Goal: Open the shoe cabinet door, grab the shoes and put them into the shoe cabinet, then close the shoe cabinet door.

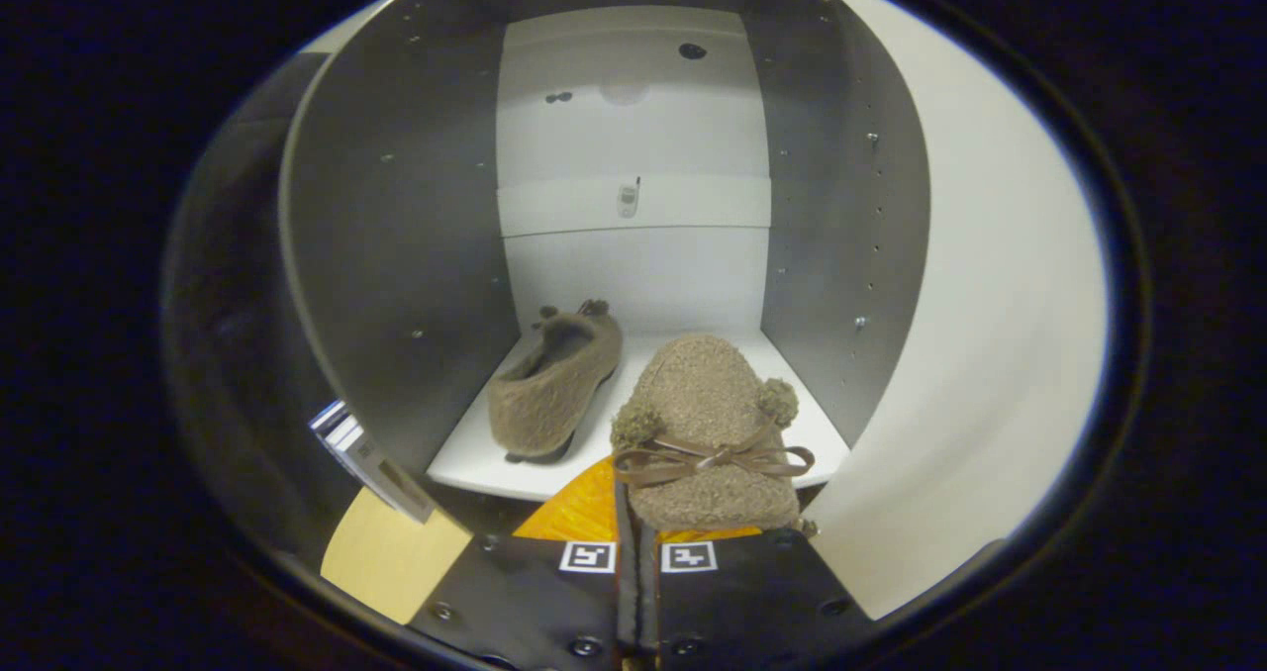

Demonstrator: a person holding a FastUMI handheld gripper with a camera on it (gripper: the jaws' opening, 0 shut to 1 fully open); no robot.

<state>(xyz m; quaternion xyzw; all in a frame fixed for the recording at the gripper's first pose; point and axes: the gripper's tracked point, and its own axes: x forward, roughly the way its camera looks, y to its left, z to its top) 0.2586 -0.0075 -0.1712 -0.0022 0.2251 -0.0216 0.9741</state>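
The shoe cabinet stands open with its white door [990, 354] swung out to the right. On its white bottom shelf [470, 465] a brown fuzzy slipper [554, 389] lies at the left, toe pointing to the back wall. A second brown slipper [708, 424], with a ribbon bow and two pom-poms, hangs just ahead of my fingers over the shelf's front edge, right of the first. My gripper [638, 557] is shut, its fingers pinching the near edge of this slipper.
Grey side walls [396, 255] and a white back panel [633, 156] enclose the compartment. An orange surface [579, 513] shows under the held slipper. A pale wooden board [391, 557] and a printed tag [366, 458] lie below the cabinet's left wall.
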